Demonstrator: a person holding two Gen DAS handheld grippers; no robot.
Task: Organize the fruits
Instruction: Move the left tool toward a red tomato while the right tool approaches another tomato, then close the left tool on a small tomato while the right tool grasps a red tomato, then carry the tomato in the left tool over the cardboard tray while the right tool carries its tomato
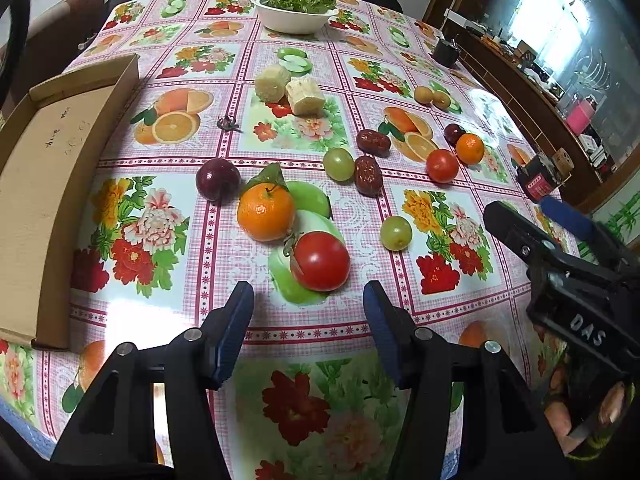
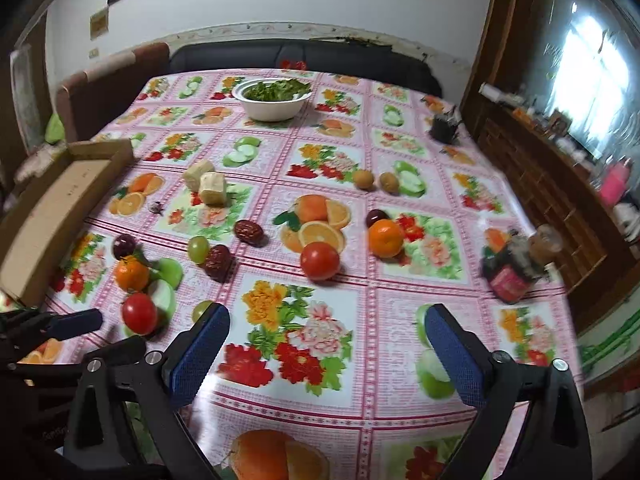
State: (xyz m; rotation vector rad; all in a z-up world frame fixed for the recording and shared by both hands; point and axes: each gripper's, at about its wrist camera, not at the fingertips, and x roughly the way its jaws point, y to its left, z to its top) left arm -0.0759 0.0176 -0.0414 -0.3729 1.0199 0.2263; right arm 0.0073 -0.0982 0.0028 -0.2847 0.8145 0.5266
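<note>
Loose fruit lies on a fruit-print tablecloth. In the left wrist view, a red tomato [image 1: 320,261] sits just beyond my open, empty left gripper [image 1: 308,300], with a tangerine [image 1: 265,211] and a dark plum [image 1: 217,179] behind it. Two green grapes [image 1: 395,233] [image 1: 338,164], two red dates [image 1: 368,175] [image 1: 373,142], a second tomato [image 1: 441,165] and a second tangerine [image 1: 470,149] lie to the right. My right gripper [image 2: 327,320] is open and empty above the cloth; the second tomato [image 2: 319,261] and second tangerine [image 2: 385,238] lie ahead of it.
An open cardboard box [image 1: 48,184] stands at the left table edge. A white bowl of greens [image 1: 295,7] sits at the far side. Two pale peeled chunks [image 1: 288,89], two small brown fruits [image 2: 376,180], a red-labelled jar [image 2: 512,272] and a dark cup [image 2: 444,126] also stand on the table.
</note>
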